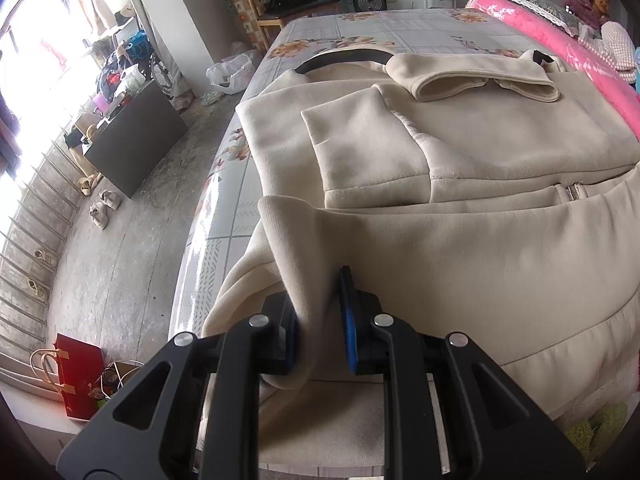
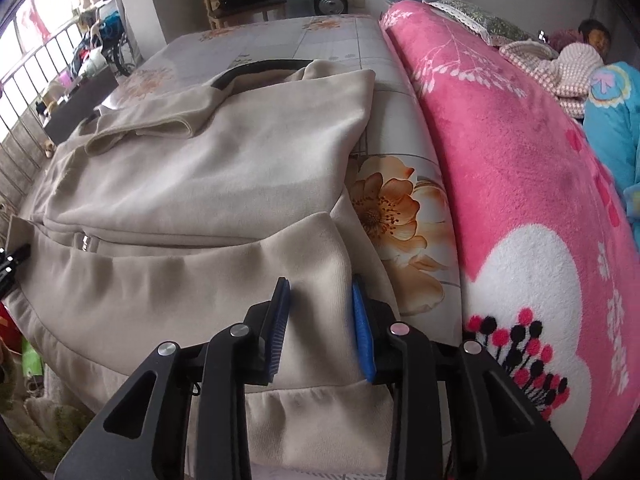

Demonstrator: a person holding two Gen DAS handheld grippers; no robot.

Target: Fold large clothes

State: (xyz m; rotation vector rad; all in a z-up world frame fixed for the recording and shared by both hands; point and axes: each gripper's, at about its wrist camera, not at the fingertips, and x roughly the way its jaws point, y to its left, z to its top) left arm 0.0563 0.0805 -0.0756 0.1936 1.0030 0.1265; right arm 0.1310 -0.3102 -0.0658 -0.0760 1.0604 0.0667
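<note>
Currently the cream jacket (image 1: 460, 168) lies spread on the bed (image 1: 404, 28), over a floral, tile-patterned sheet, sleeves folded in across its body and a dark-lined collar at the far end. I see its zipper pull (image 1: 573, 191) near the middle, just beyond the near hem fold.

Left tool (image 1: 316, 320): I have it clamped on a bunched fold of the jacket's near left corner, cloth pinched between the blue pads and hanging off the bed edge. Right tool (image 2: 320, 320): pads astride the near right hem corner. No clear gap shows on either side of the cloth, so I read them as gripping it, though I cannot be fully sure of the pressure.

Right of the jacket, a bare strip of sheet with an orange flower print (image 2: 384, 208), then a pink fleece blanket (image 2: 520, 184) heaped along the bed. Beyond it a person (image 2: 576, 60) lies at the far right, in a knitted top.

Left of the bed: concrete floor (image 1: 132, 248), pale shoes (image 1: 105, 208), a dark cabinet (image 1: 136, 140), a red box (image 1: 78, 376) near the window railing. A wooden chair (image 1: 276, 0) stands at the far wall
</note>
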